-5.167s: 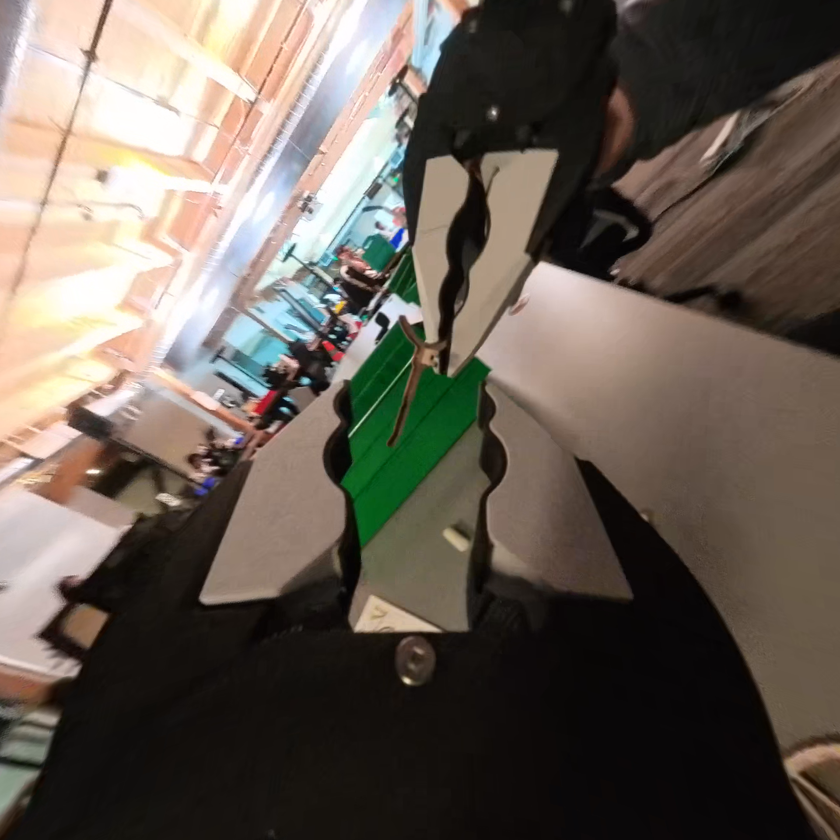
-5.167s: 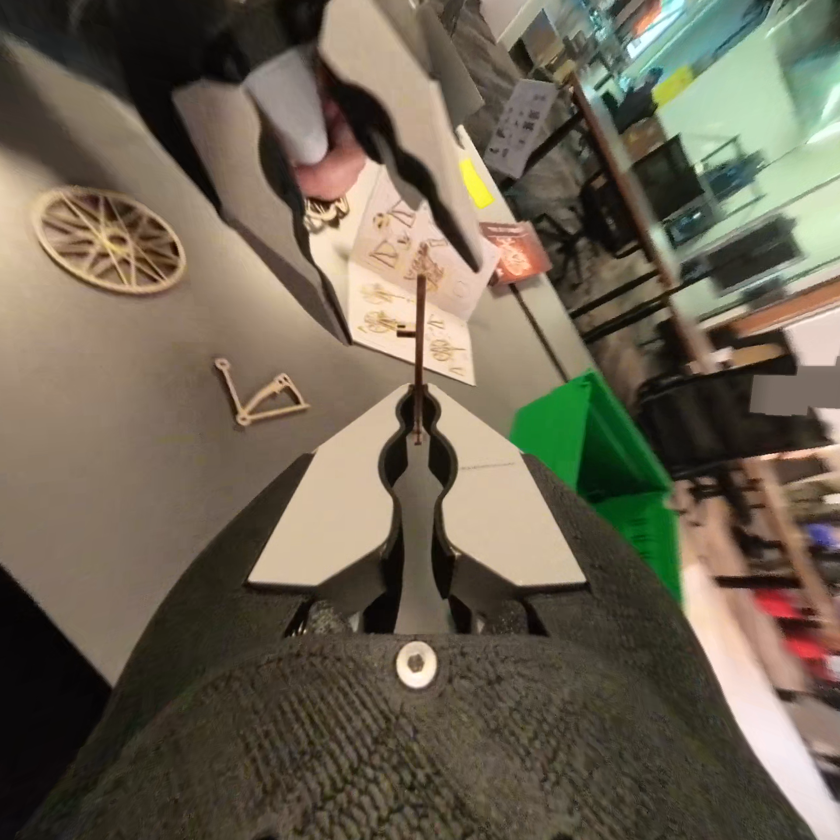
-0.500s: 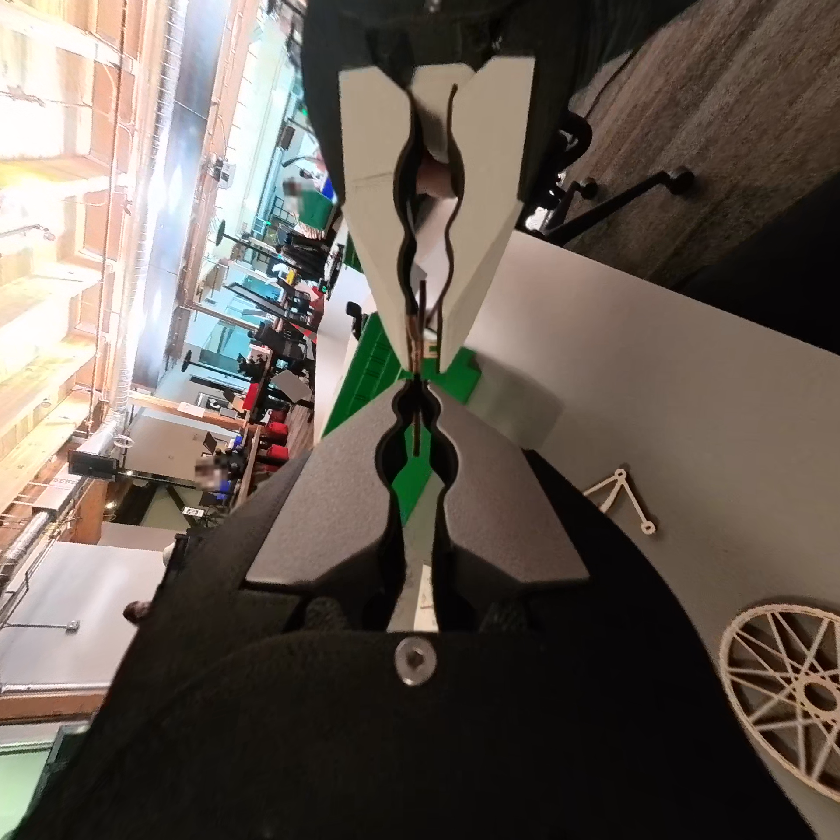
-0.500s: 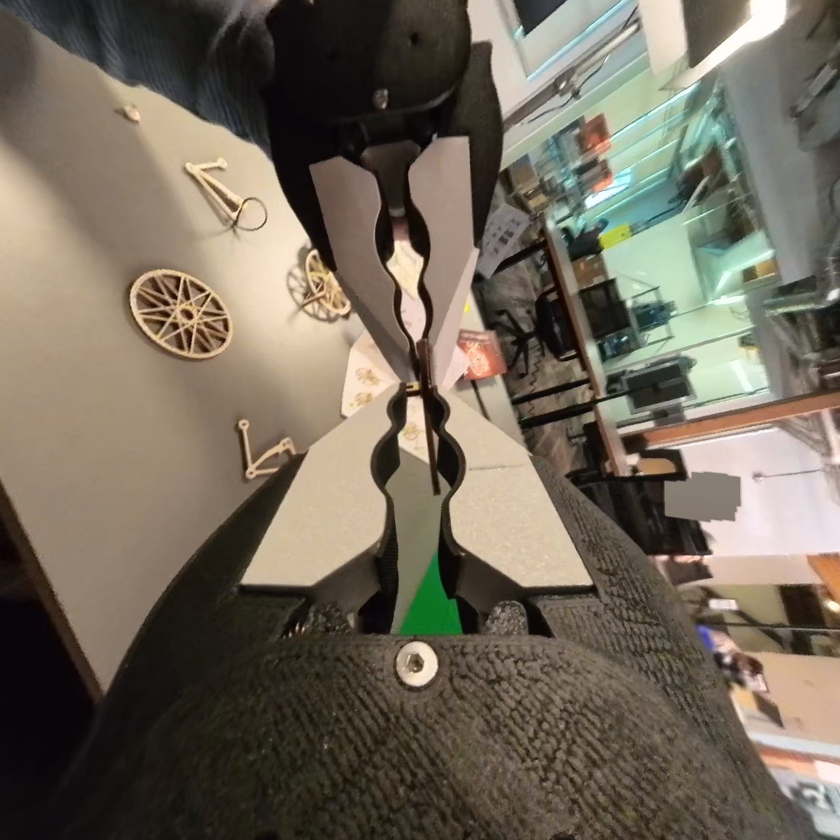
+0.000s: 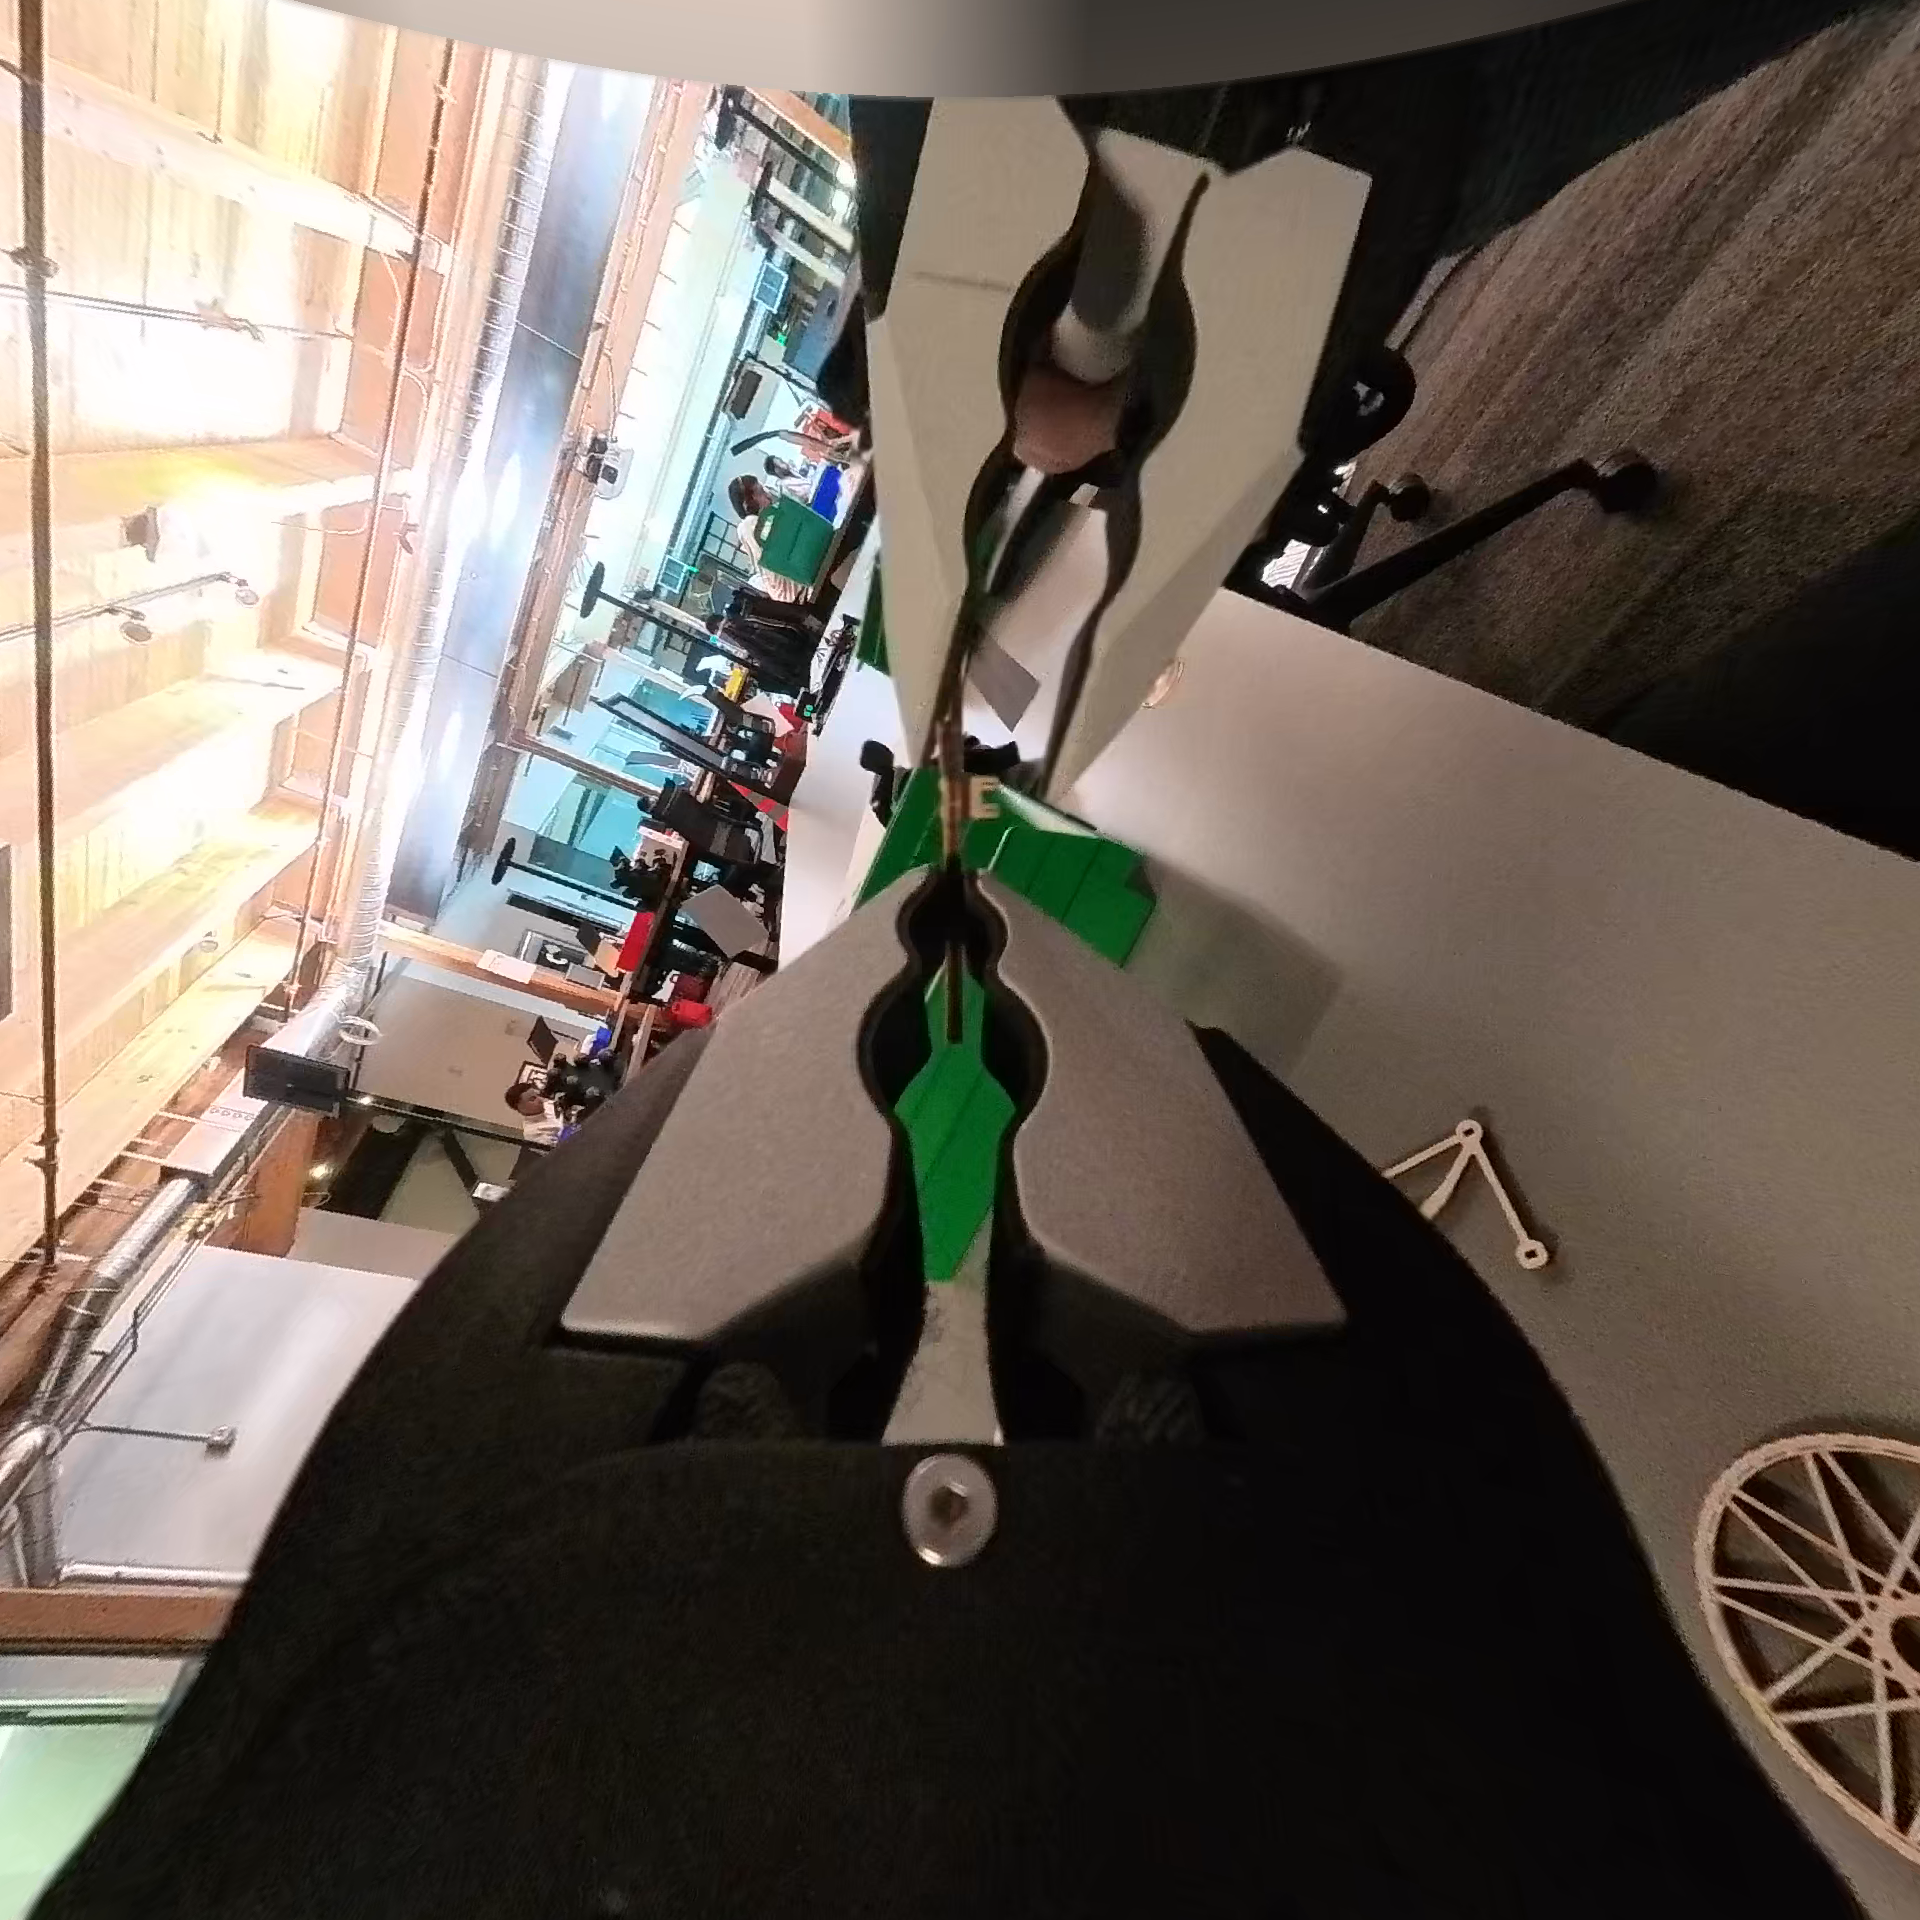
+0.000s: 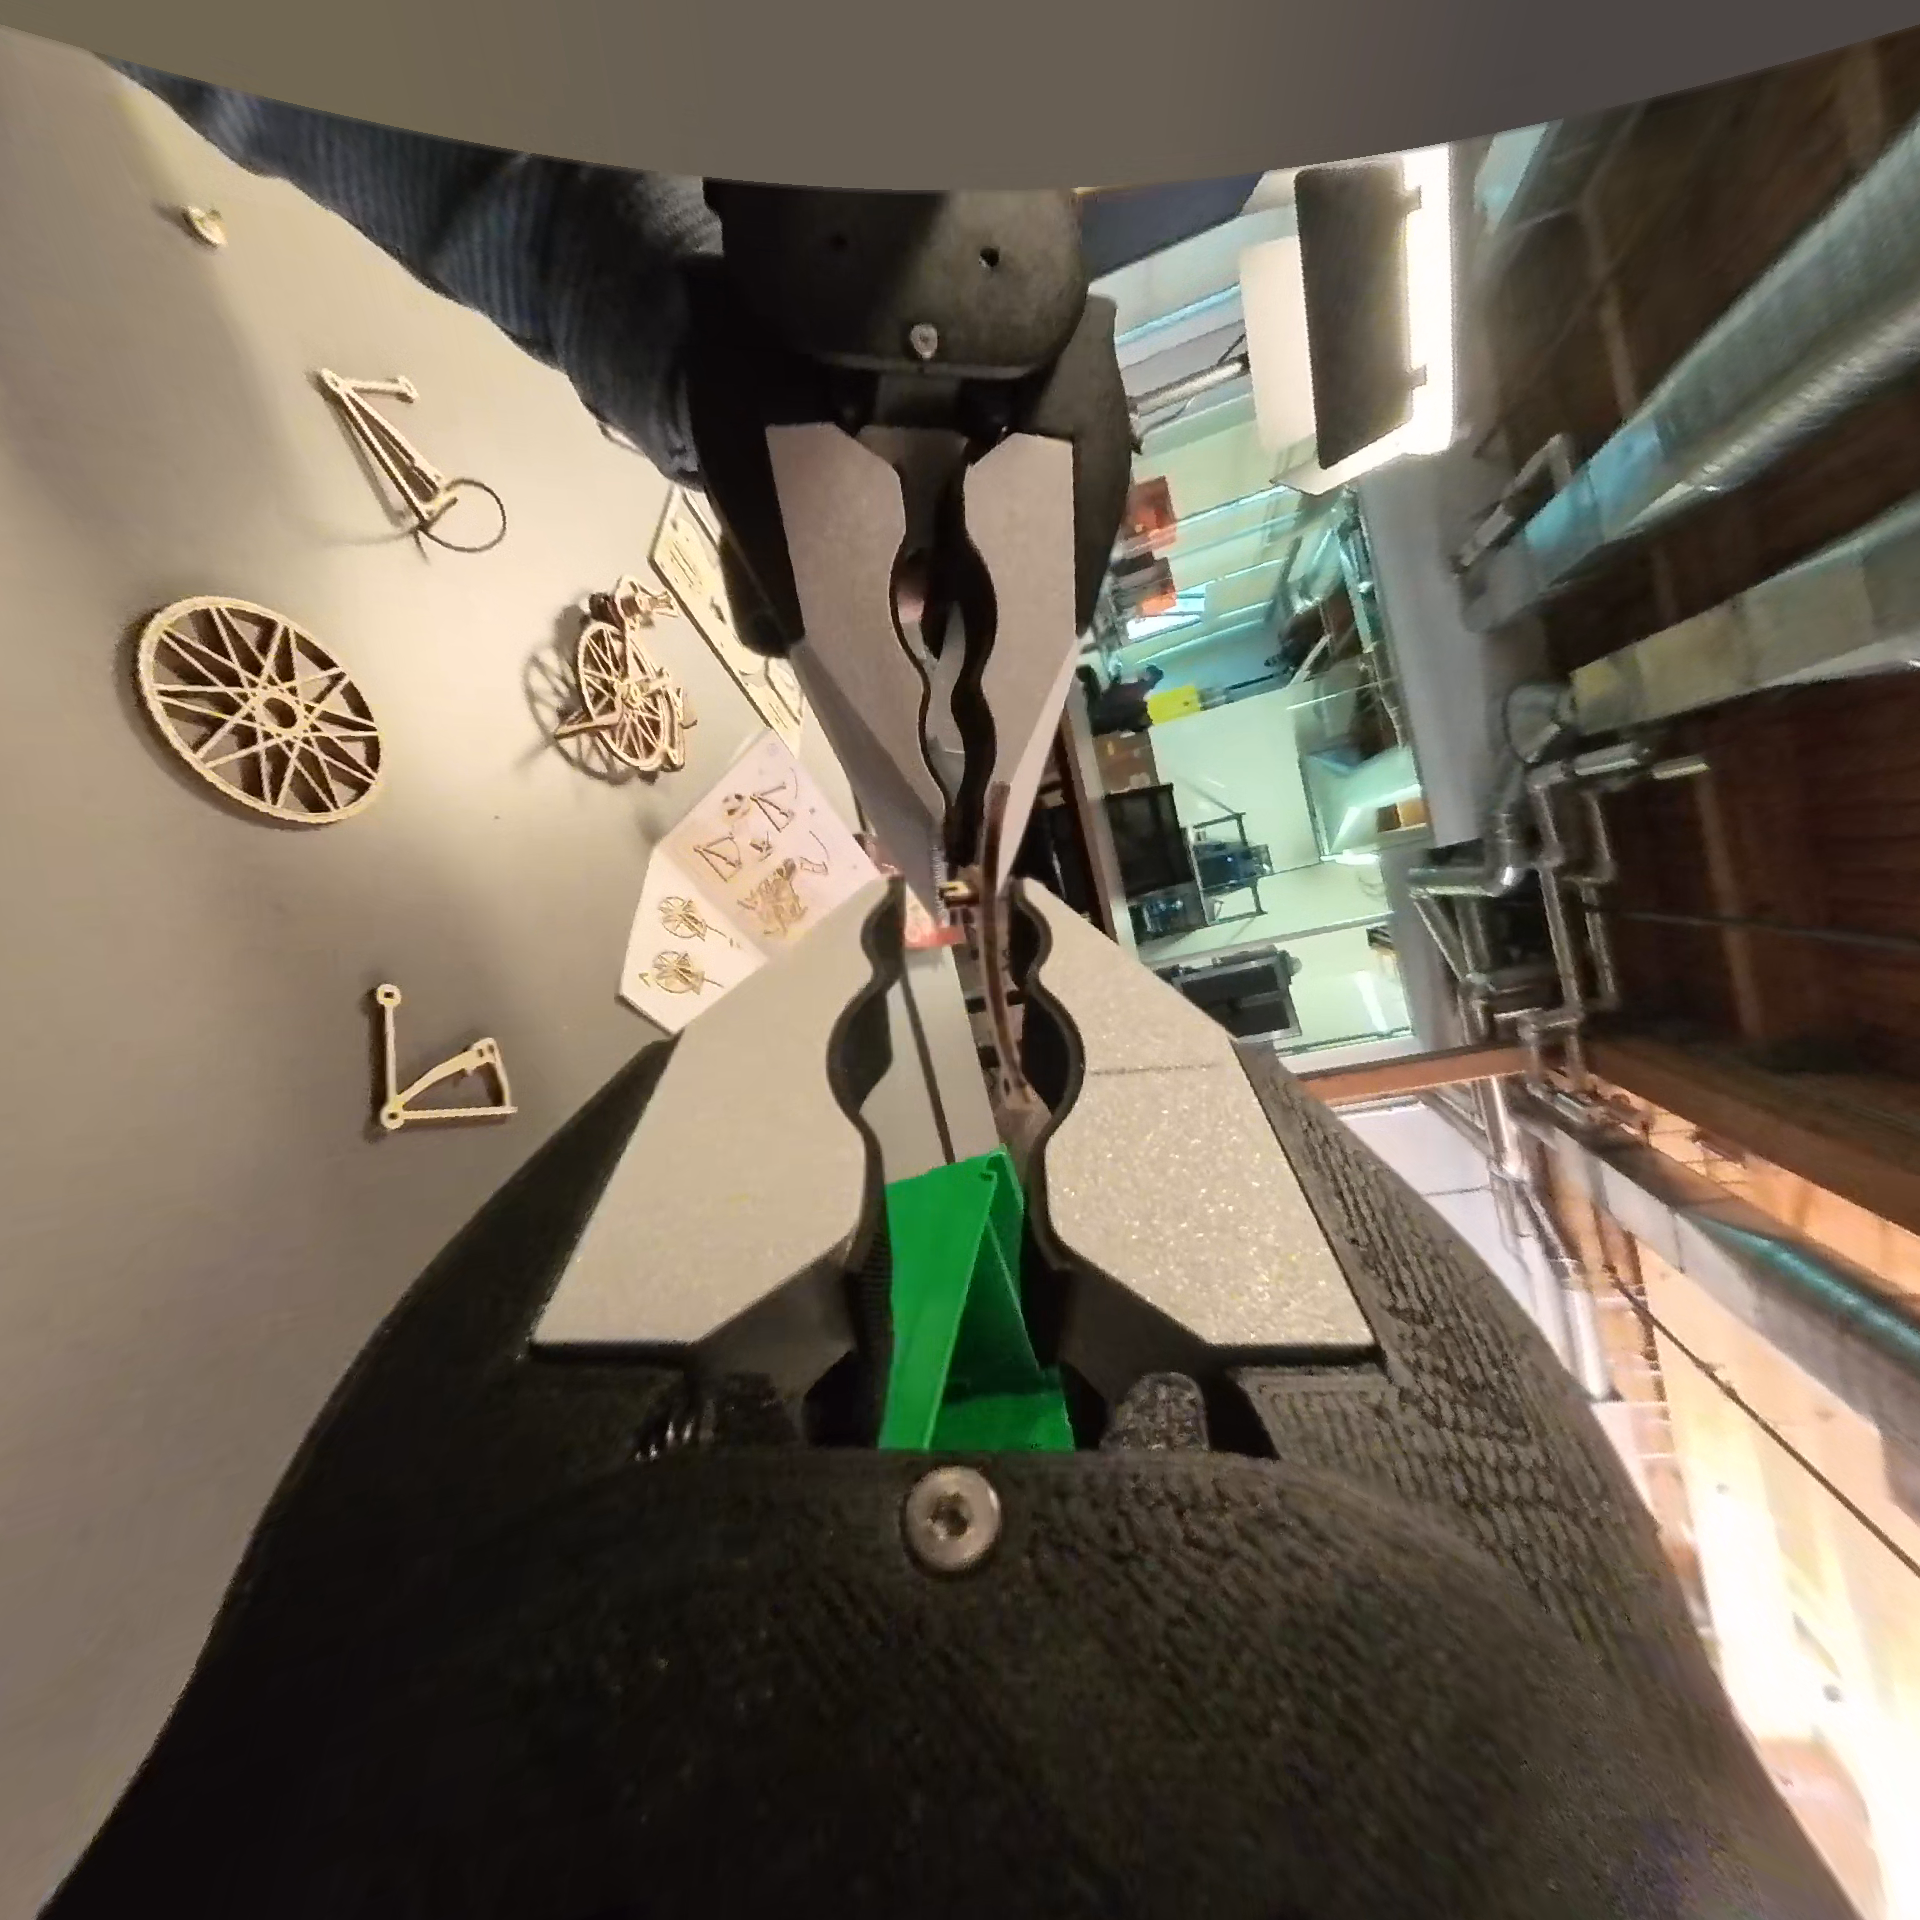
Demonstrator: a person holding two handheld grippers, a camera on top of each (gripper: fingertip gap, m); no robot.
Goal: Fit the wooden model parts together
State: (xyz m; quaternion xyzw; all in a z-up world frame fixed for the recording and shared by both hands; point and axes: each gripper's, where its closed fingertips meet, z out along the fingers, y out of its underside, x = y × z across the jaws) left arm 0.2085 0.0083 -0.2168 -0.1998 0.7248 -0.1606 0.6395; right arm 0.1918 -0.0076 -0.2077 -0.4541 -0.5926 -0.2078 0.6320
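Opened within the last half second, the right tool (image 6: 956,914) now has its grey fingers spread, where it had been pinching the thin dark wooden strip (image 6: 1000,977). That strip merely leans along the inside of one finger. The left tool (image 5: 951,883), tip to tip with it, is clamped shut on the same strip, which is seen edge-on between its fingers, with a small pale wooden cross-piece (image 5: 974,800) just beyond their tips. By appearances the part has passed to the left tool, or the joint has been pressed home and let go; which of these cannot be told.

From the left wrist, the strip runs straight out of the closed fingers up to the parted tips of the right tool (image 5: 992,769), with a green plastic bin (image 5: 1049,883) behind.

Only the right wrist view takes in the rest of the kit on the grey table (image 6: 156,1143), off to one side of the tool: a pale spoked wooden wheel (image 6: 260,712), a triangular wooden frame piece (image 6: 436,1070), a partly built wooden bicycle model (image 6: 623,696) and a printed instruction sheet (image 6: 727,904), all well apart from the tools and unfitted.
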